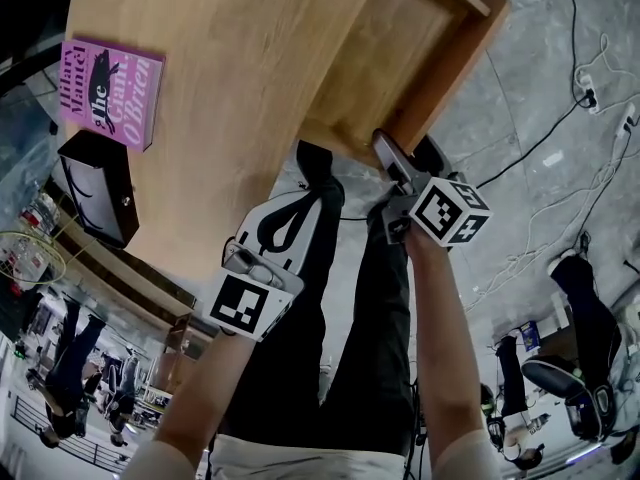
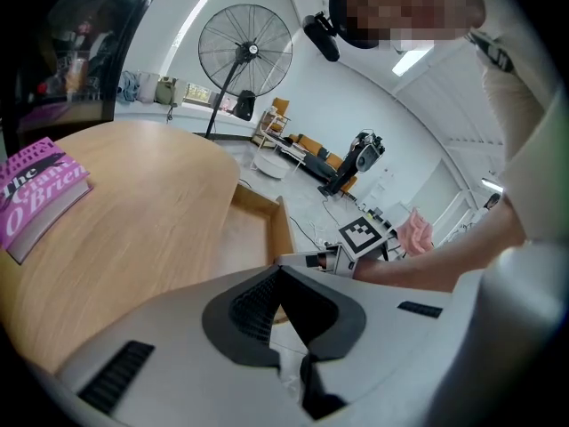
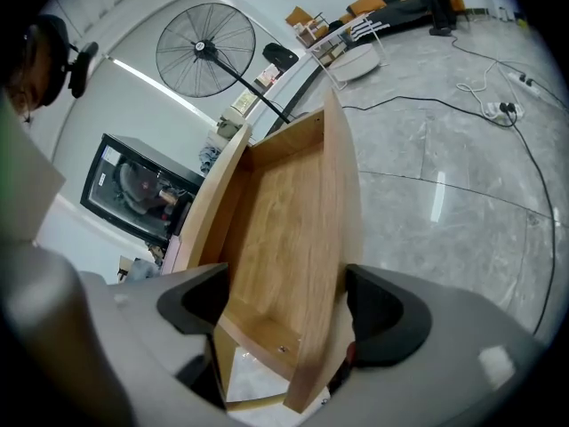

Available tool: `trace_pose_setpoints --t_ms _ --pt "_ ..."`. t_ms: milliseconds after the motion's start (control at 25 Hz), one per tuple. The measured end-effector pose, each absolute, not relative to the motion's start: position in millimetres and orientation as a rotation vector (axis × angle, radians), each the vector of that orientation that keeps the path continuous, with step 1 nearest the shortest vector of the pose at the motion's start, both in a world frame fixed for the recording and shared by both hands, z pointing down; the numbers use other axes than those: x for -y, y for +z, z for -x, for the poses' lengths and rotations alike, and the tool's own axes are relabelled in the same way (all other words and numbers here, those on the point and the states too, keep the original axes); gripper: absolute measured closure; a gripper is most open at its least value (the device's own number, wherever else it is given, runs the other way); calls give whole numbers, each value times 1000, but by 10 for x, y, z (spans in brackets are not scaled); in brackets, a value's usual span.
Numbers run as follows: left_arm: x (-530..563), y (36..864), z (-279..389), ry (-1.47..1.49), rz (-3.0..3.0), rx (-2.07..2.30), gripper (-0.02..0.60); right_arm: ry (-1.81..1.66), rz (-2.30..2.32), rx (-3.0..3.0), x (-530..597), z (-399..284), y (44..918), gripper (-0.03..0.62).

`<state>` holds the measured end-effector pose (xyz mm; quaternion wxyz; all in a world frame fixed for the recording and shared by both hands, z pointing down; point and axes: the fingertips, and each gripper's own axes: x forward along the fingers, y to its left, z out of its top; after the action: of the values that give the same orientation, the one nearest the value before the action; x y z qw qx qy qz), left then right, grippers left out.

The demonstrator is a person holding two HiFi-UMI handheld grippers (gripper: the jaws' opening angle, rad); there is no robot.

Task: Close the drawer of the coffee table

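The drawer is standing pulled out from under the top of the bench. In the head view it is jutting toward the upper right over the grey stone floor, with its bare wooden bottom showing.

The right claw is reaching to the drawer's near end with its jaws spread wide. The corner of the drawer's front board is sitting between them. The board is lying just beside one dark pad, while the other pad is standing apart from the wood, so the claw is gripping nothing.

The left claw is hovering at the near edge of the bench, beside the drawer. Its jaws are closed tip to tip with nothing between them, and it is pointing across the tabletop.

Toward the far left of the bench a pink paperback book is lying flat. A small black box is sitting near it at the bench's edge. White and black cables are trailing over the floor beyond the drawer, and a pedestal fan is standing in the background.
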<state>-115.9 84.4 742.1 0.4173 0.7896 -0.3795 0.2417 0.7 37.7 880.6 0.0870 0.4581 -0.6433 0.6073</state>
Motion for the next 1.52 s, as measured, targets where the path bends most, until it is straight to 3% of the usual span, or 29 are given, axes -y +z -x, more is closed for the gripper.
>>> trace_pose_setpoints --t_ms 1520 --pt "-730 7361 1552 547 -1948 1035 574 1781 -1171 2106 -111 752 8459 175"
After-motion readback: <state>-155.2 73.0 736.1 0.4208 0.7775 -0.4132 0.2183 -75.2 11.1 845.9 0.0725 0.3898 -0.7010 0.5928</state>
